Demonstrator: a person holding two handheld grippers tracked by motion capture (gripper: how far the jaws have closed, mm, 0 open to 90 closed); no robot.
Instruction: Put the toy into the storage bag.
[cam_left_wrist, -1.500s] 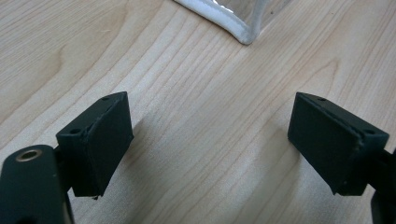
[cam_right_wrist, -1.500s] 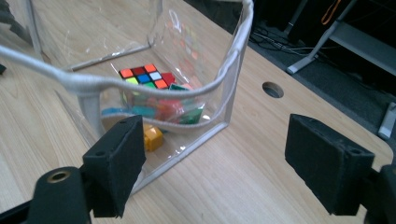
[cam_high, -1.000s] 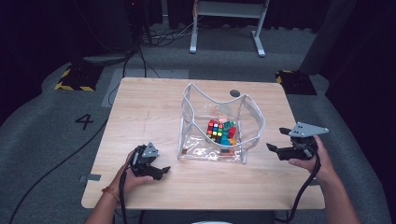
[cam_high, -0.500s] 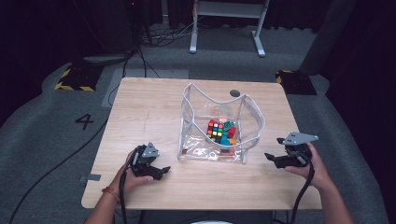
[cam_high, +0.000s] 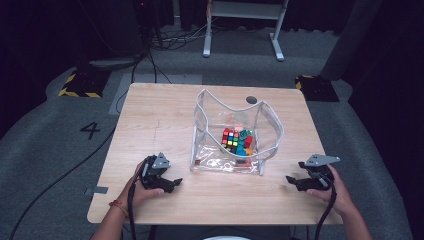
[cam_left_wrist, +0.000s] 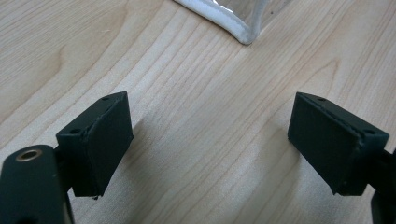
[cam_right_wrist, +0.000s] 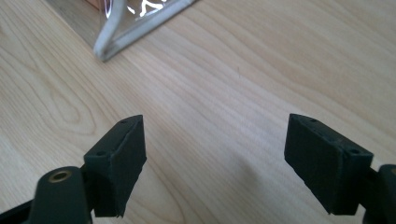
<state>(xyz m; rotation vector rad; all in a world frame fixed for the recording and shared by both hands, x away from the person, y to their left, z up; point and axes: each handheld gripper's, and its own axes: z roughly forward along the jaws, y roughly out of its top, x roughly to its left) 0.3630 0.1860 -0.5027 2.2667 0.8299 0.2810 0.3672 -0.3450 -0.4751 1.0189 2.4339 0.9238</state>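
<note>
A clear plastic bag (cam_high: 235, 135) with white piping stands open in the middle of the wooden table (cam_high: 160, 120). Inside it lie a multicoloured puzzle cube (cam_high: 230, 138) and some coloured blocks (cam_high: 245, 144). My left gripper (cam_high: 172, 183) rests near the front left of the table, left of the bag, jaws open over bare wood. My right gripper (cam_high: 291, 180) sits low at the front right, right of the bag, also open with nothing between its jaws. A bag corner (cam_left_wrist: 243, 35) shows ahead in the left gripper view, and the other front corner (cam_right_wrist: 109, 46) in the right gripper view.
A small dark round mark (cam_high: 251, 99) lies on the table behind the bag. Grey carpet surrounds the table, with cables (cam_high: 150, 45), a white frame's legs (cam_high: 240, 30) at the back and a floor marking "4" (cam_high: 90, 130) to the left.
My right gripper has come down from above the table's right side to rest low near the front edge. The left gripper and the bag have stayed put.
</note>
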